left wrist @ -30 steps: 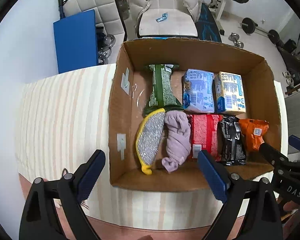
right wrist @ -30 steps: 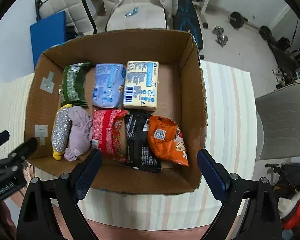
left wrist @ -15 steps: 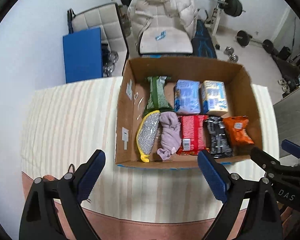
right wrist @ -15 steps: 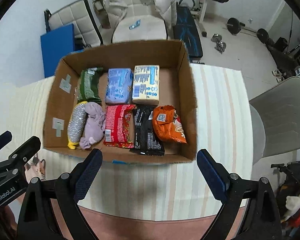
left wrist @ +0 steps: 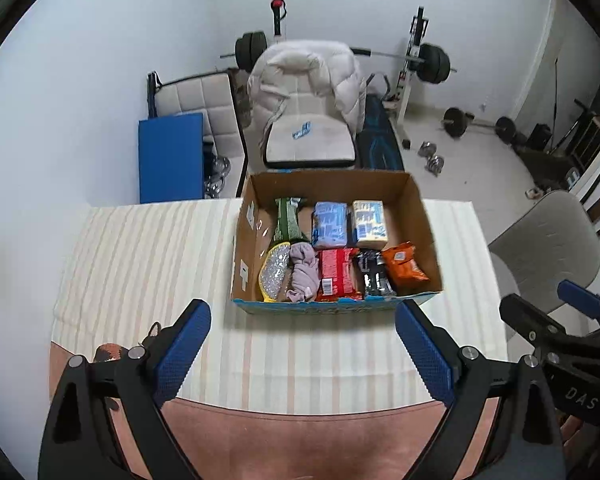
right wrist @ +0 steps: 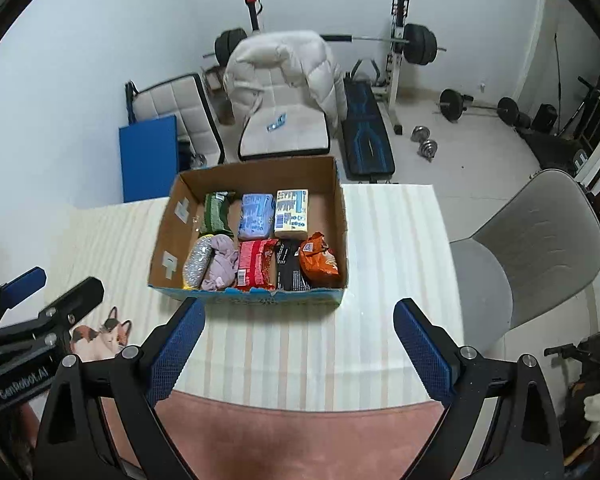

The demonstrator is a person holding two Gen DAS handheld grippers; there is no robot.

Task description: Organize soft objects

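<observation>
A cardboard box stands on the striped tablecloth, well beyond both grippers. Inside lie a green packet, a blue packet, a yellow-and-blue packet, a silver scouring pad, a mauve cloth, a red packet, a black packet and an orange snack bag. My left gripper is open and empty, high above the table's near edge. My right gripper is likewise open and empty; it also shows at the right edge of the left wrist view.
The striped tablecloth covers the table, with a pink border at the near edge. A grey chair stands at the right. Beyond the table are a chair with a white jacket, a blue panel and weights on the floor.
Both grippers have risen and drawn back from the box, which now looks smaller and farther away. More of the room shows. The jaws stayed wide and the box's contents did not move.
</observation>
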